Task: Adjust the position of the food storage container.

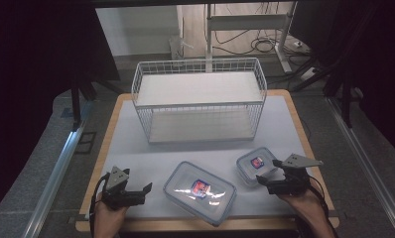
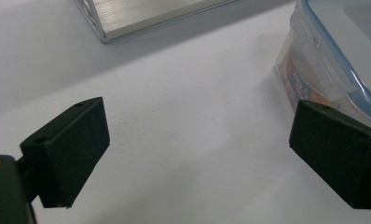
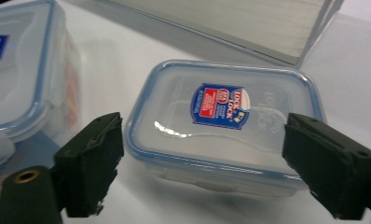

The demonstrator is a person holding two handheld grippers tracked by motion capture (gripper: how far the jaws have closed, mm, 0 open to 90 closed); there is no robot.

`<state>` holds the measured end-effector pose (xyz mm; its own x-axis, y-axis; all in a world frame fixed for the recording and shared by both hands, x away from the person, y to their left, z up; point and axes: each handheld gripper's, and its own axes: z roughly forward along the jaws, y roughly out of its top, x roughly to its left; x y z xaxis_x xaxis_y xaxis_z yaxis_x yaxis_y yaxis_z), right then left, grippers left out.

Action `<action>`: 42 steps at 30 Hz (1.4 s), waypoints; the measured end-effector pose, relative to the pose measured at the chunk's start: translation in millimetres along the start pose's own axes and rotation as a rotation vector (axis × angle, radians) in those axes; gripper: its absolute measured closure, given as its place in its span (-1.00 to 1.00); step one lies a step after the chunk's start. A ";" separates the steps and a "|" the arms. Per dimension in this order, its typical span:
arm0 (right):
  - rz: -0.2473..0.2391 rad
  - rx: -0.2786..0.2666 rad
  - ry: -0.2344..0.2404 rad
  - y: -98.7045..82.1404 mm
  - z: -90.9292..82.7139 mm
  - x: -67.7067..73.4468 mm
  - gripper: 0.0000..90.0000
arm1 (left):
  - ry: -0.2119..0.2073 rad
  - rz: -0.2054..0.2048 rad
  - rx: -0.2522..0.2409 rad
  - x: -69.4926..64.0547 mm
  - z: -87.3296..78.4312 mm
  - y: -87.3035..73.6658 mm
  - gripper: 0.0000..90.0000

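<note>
Near the worktop's (image 1: 136, 148) front right corner, the right gripper (image 1: 272, 182) faces the small box (image 1: 255, 165), jaws wide to straddle it. Left gripper (image 1: 136, 194) gapes beside the large box (image 1: 200, 191).

Dim surroundings, overhead glare on large container lid (image 1: 199, 191) (soft focus), blurred near tongs
</note>
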<state>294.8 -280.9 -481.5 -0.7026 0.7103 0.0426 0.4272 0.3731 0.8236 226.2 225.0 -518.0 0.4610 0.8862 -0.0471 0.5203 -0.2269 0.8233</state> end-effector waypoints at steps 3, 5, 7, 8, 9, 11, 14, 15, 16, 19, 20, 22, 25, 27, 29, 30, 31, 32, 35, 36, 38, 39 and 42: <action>0.003 -0.006 0.005 1.0 -1.8 0.7 -0.55 | 0.001 0.005 0.000 -0.5 -0.1 -0.1 -0.89; -0.003 -0.007 0.012 2.5 -4.6 2.3 -0.37 | 0.004 0.010 0.005 -1.0 0.1 -0.4 -0.89; -0.011 -0.012 0.013 3.7 -6.8 5.0 -0.18 | 0.005 0.014 0.003 -1.3 -0.2 -0.5 -0.89; -0.016 -0.012 0.021 4.7 -7.7 6.2 -0.09 | 0.006 0.014 0.001 -1.4 -0.6 -0.3 -0.89; -0.022 -0.012 0.040 6.2 -8.8 8.9 0.15 | 0.010 0.018 -0.004 -1.7 -1.5 -0.1 -0.89; -0.029 -0.007 0.059 6.7 -9.1 10.1 0.27 | 0.011 0.019 -0.006 -1.7 -1.9 -0.2 -0.89; -0.066 0.009 0.089 7.4 -8.4 14.9 0.62 | 0.012 0.023 -0.005 -1.7 -1.6 -0.7 -0.89; -0.083 0.019 0.105 8.0 -7.9 18.7 0.78 | 0.011 0.027 -0.003 -1.9 -1.3 -0.8 -0.89; -0.086 0.022 0.112 8.1 -7.2 20.7 0.86 | 0.011 0.029 -0.004 -2.3 -1.0 -0.9 -0.89; -0.097 0.034 0.125 8.5 -6.1 25.1 1.00 | 0.012 0.034 -0.002 -3.2 -1.2 -0.6 -0.89; -0.098 0.044 0.143 8.4 -4.6 30.3 1.00 | 0.009 0.035 -0.004 -3.6 -1.4 -0.3 -0.88; -0.109 0.052 0.157 8.3 -3.1 34.4 1.00 | 0.009 0.035 -0.005 -3.7 -1.3 -0.3 -0.88; -0.115 0.058 0.178 8.9 -1.7 39.4 1.00 | 0.012 0.034 -0.004 -3.4 -1.0 -0.3 -0.88; -0.107 0.057 0.227 9.2 -1.5 47.3 1.00 | 0.015 0.032 -0.012 -3.2 -2.4 -0.2 -0.89; -0.116 0.063 0.231 8.7 -1.8 50.5 1.00 | 0.017 0.031 -0.012 -3.3 -3.2 0.0 -0.88; -0.124 0.066 0.233 7.7 -1.5 54.0 1.00 | 0.016 0.029 -0.016 -3.4 -3.6 0.1 -0.88; -0.125 0.076 0.242 6.0 -1.5 57.8 1.00 | 0.015 0.029 -0.017 -3.5 -3.6 0.1 -0.88; -0.130 0.081 0.247 4.9 -1.3 59.7 1.00 | 0.015 0.030 -0.016 -3.6 -3.6 0.1 -0.88; -0.138 0.101 0.260 -0.3 -0.5 66.4 1.00 | 0.015 0.032 -0.011 -3.9 -3.2 0.1 -0.88; -0.133 0.108 0.268 -2.7 0.2 68.8 1.00 | 0.014 0.032 -0.011 -4.0 -3.1 0.1 -0.88; -0.132 0.114 0.271 -4.5 0.9 70.0 1.00 | 0.016 0.033 -0.009 -3.9 -3.2 0.0 -0.88; -0.134 0.118 0.270 -5.0 1.0 69.9 1.00 | 0.016 0.033 -0.009 -3.9 -3.2 0.0 -0.88; -0.115 0.121 0.277 -6.8 0.8 70.2 1.00 | 0.017 0.031 -0.008 -3.3 -3.4 -0.3 -0.88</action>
<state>243.1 -233.1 -484.5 -0.8712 0.4764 0.1189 0.3890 0.5218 0.7592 222.0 223.5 -516.2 0.4642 0.8857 -0.0115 0.4998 -0.2513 0.8289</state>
